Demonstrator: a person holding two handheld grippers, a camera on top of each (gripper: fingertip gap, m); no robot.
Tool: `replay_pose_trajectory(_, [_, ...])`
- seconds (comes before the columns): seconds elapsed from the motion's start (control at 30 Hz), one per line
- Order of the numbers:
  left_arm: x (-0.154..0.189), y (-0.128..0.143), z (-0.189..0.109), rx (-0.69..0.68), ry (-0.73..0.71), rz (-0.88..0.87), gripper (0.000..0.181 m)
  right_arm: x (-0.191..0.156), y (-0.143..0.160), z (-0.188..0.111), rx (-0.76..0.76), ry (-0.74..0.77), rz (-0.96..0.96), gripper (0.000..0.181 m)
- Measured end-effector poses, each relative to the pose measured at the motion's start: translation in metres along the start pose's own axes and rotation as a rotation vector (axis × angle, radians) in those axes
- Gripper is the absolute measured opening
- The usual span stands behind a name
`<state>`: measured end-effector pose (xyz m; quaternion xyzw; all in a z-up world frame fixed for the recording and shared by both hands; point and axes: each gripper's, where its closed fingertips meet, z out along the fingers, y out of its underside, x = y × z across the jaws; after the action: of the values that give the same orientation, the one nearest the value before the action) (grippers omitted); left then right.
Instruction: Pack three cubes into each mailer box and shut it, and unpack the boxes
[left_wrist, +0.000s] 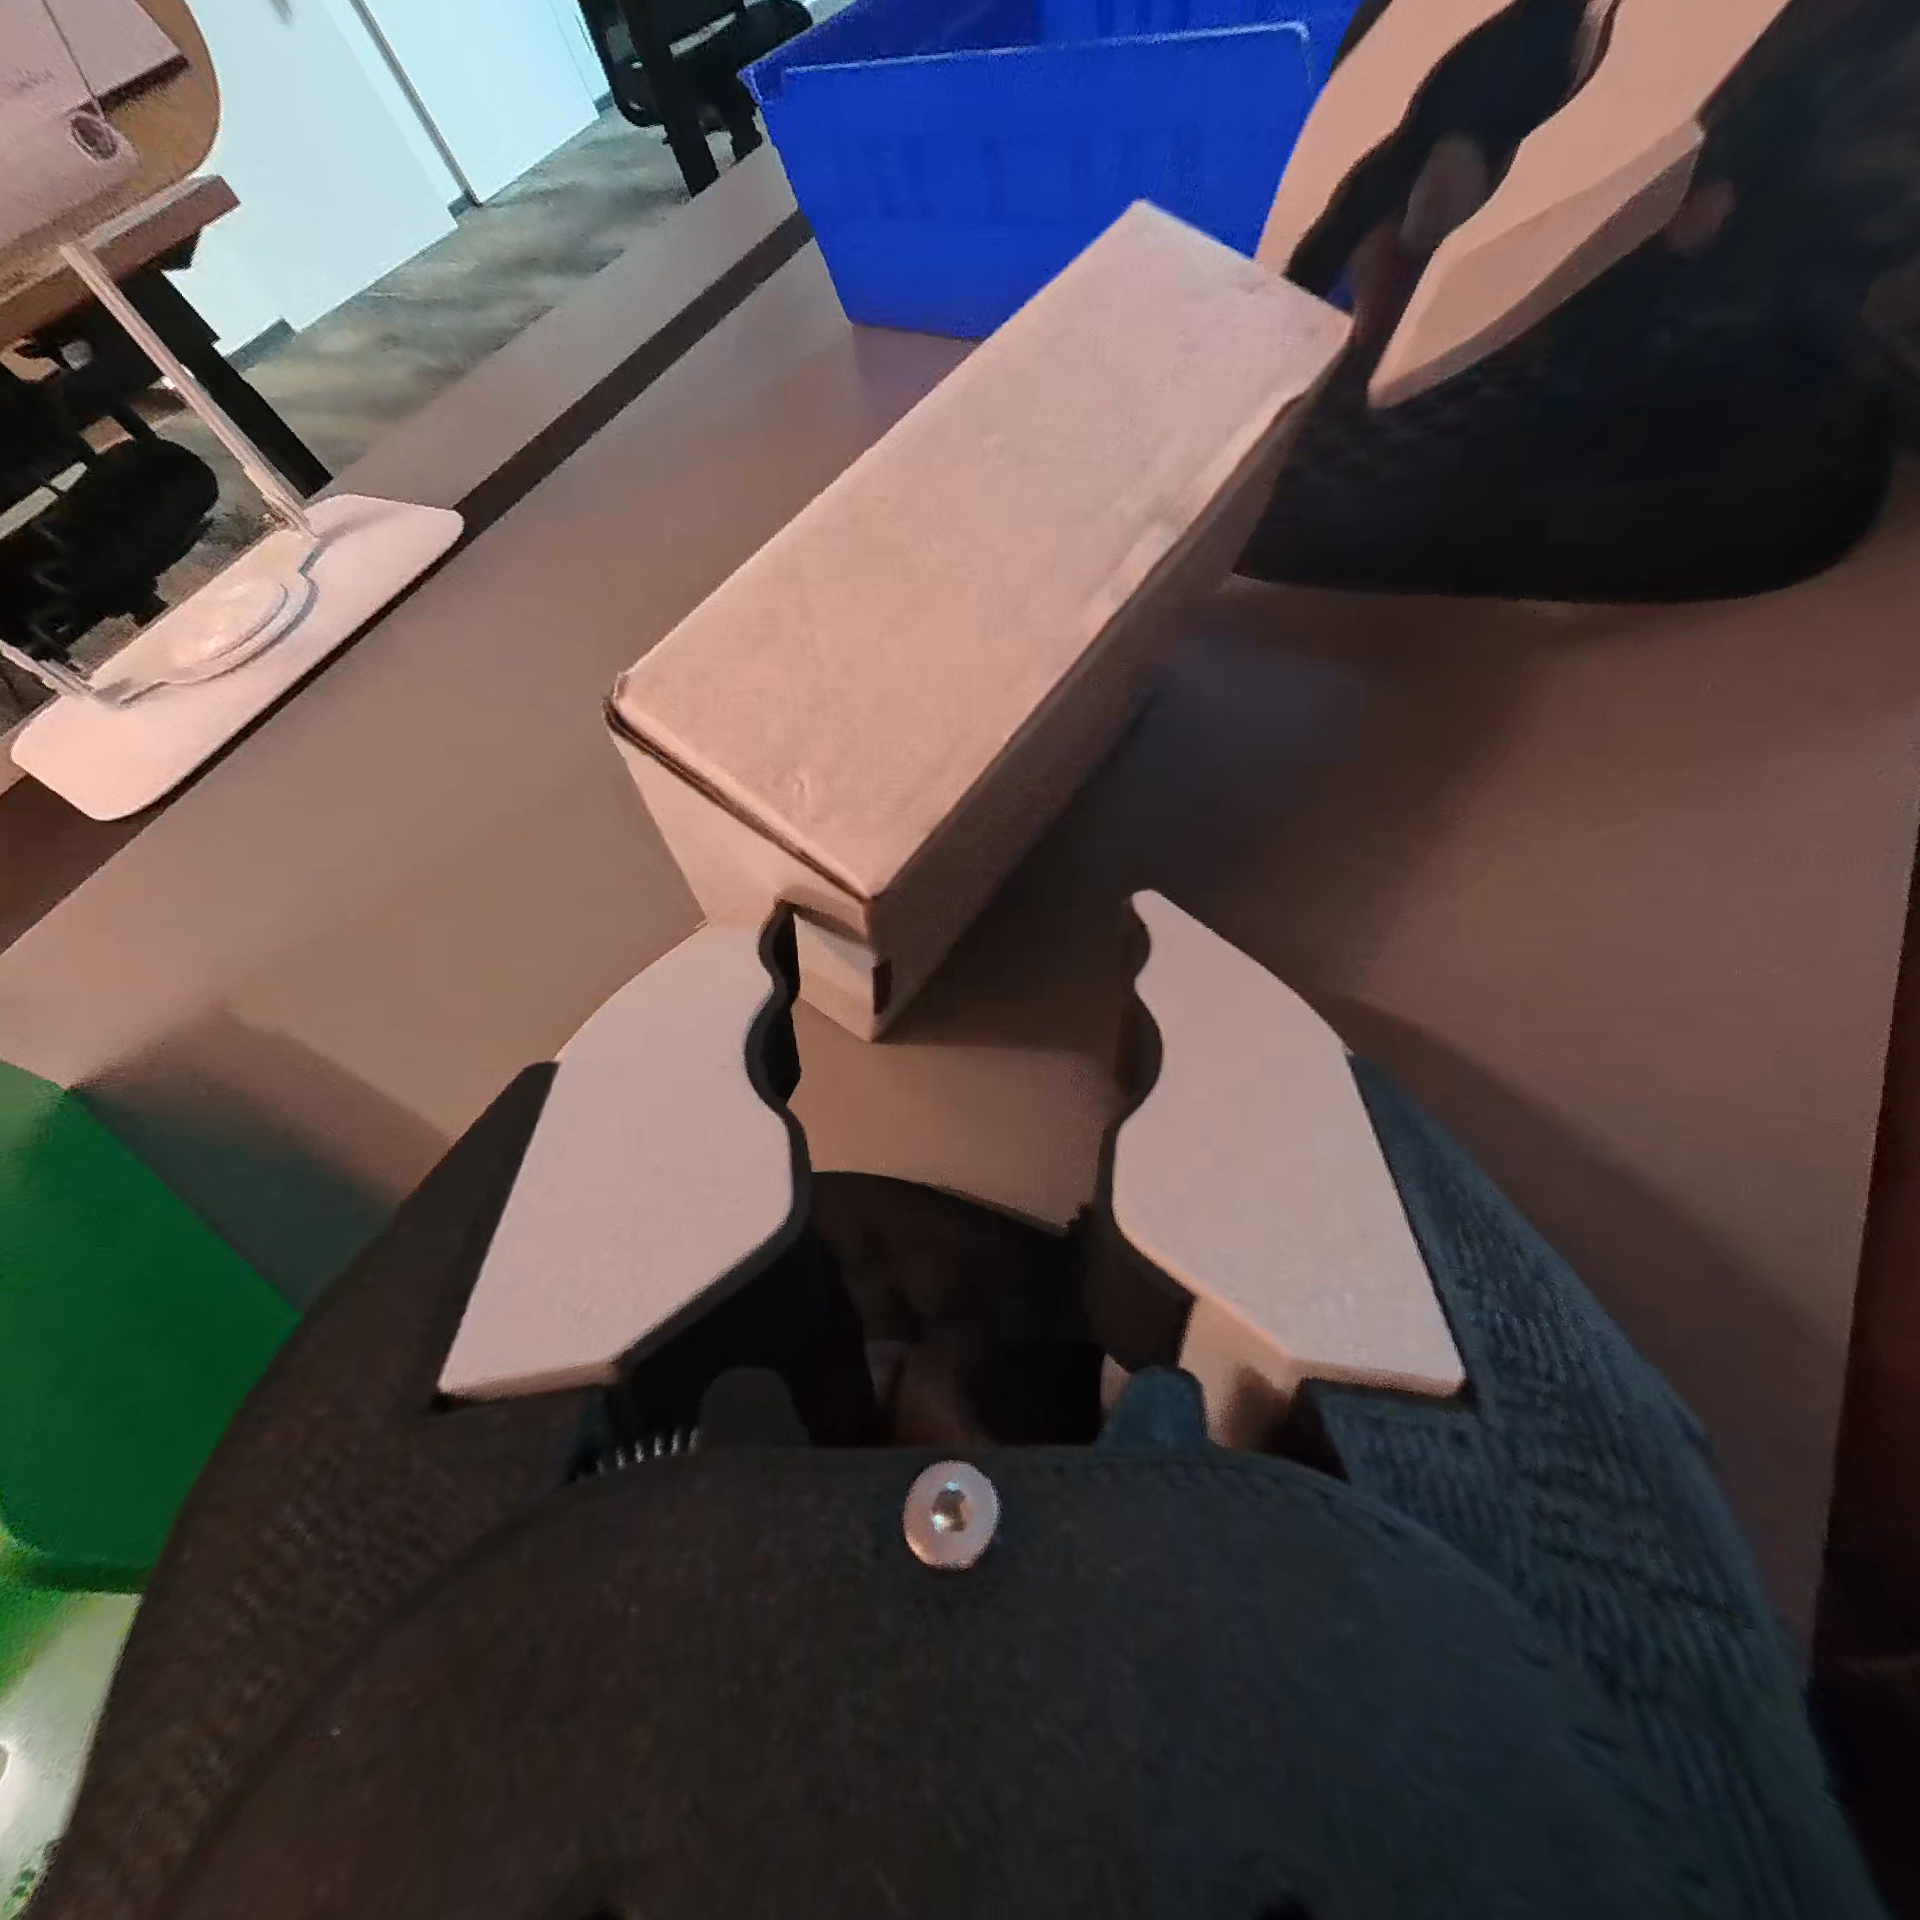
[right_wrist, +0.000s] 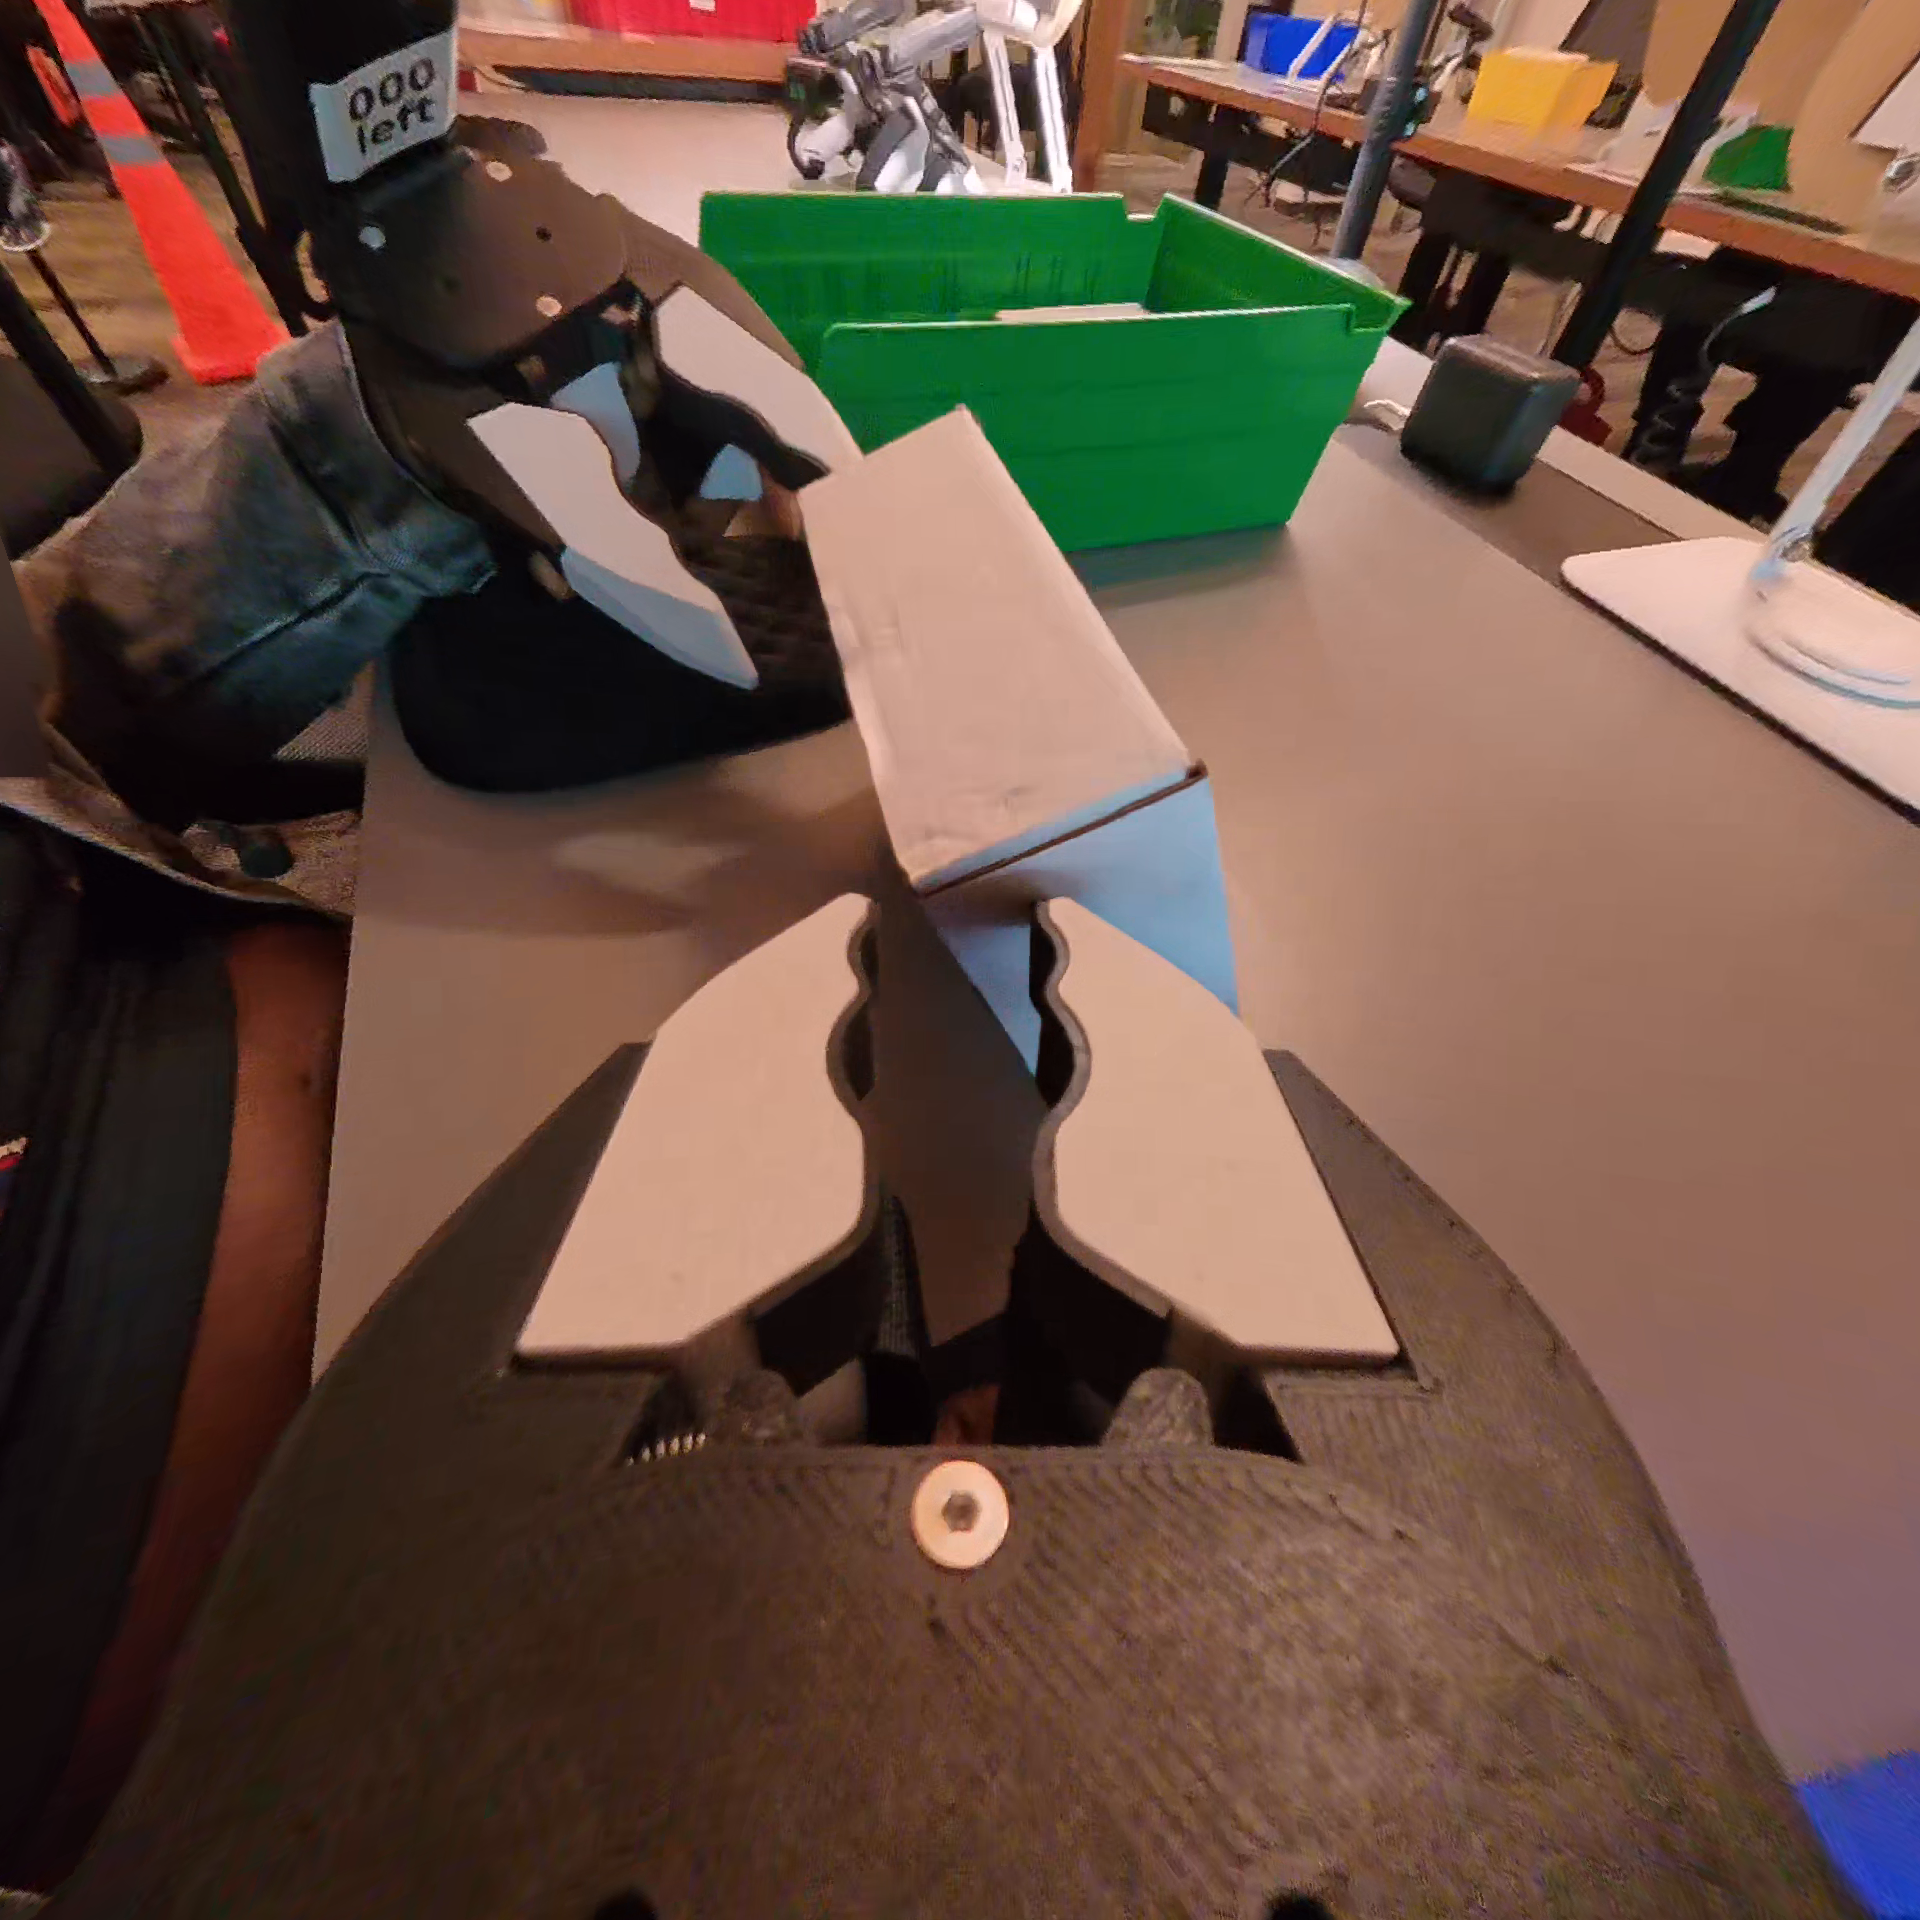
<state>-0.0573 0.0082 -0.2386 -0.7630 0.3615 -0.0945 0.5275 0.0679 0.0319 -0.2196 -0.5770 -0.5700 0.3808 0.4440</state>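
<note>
A closed cardboard mailer box (left_wrist: 966, 582) lies on the brown table (left_wrist: 416, 831) between my two grippers; it also shows in the right wrist view (right_wrist: 966, 644). No cubes show. My left gripper (left_wrist: 961, 920) is open at the box's near end, its left fingertip (left_wrist: 774, 935) touching the front flap; it also shows in the right wrist view (right_wrist: 764, 540). My right gripper (right_wrist: 956, 914) is partly open, with the opposite end's corner in the gap between its fingers. It does not look clamped. It appears at the box's far end in the left wrist view (left_wrist: 1361, 301).
A blue bin (left_wrist: 1039, 187) stands behind the box on one side, a green bin (right_wrist: 1091, 416) on the other. A white stand base (right_wrist: 1714, 623) and a dark rounded block (right_wrist: 1486, 416) sit by the table's edge. A denim sleeve (right_wrist: 260, 582) holds the left gripper.
</note>
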Motion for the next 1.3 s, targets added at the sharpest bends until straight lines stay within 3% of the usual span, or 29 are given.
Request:
replay_pose_trajectory(0.13, [0.003, -0.002, -0.002, 0.011, 0.015, -0.004, 0.052, 0.005, 0.0, -0.002, 0.007, 0.029, -0.006, 0.029])
replay_pose_trajectory(0.27, [0.017, -0.012, -0.006, 0.076, 0.124, -0.051, 0.039, 0.019, 0.002, -0.006, 0.012, 0.092, 0.033, 0.041])
replay_pose_trajectory(0.47, [0.019, -0.008, -0.001, 0.072, 0.142, -0.058, 0.044, 0.022, 0.003, -0.007, 0.021, 0.097, 0.046, 0.04])
replay_pose_trajectory(0.67, [-0.003, -0.033, 0.007, 0.205, 0.057, -0.107, 0.1, 0.022, 0.003, -0.003, 0.04, 0.122, -0.078, 0.046])
replay_pose_trajectory(0.8, [-0.003, -0.036, 0.031, 0.189, 0.133, -0.158, 0.111, 0.021, 0.002, -0.002, 0.044, 0.111, -0.062, 0.047])
replay_pose_trajectory(0.9, [0.012, -0.02, 0.048, 0.042, 0.243, -0.14, 0.112, 0.019, 0.001, -0.002, 0.046, 0.094, -0.052, 0.045])
replay_pose_trajectory(0.97, [0.012, -0.017, 0.054, 0.011, 0.236, -0.115, 0.111, 0.018, 0.001, -0.002, 0.047, 0.082, -0.036, 0.044])
replay_pose_trajectory(1.1, [0.007, -0.029, 0.058, 0.081, 0.248, -0.113, 0.086, 0.025, 0.002, -0.006, 0.046, 0.109, 0.019, 0.04])
replay_pose_trajectory(1.2, [0.007, -0.042, 0.06, 0.159, 0.264, -0.1, 0.085, 0.031, 0.003, -0.009, 0.045, 0.124, 0.083, 0.038])
replay_pose_trajectory(1.3, [0.01, -0.034, 0.065, 0.114, 0.288, -0.109, 0.085, 0.034, 0.004, -0.012, 0.052, 0.128, 0.11, 0.035])
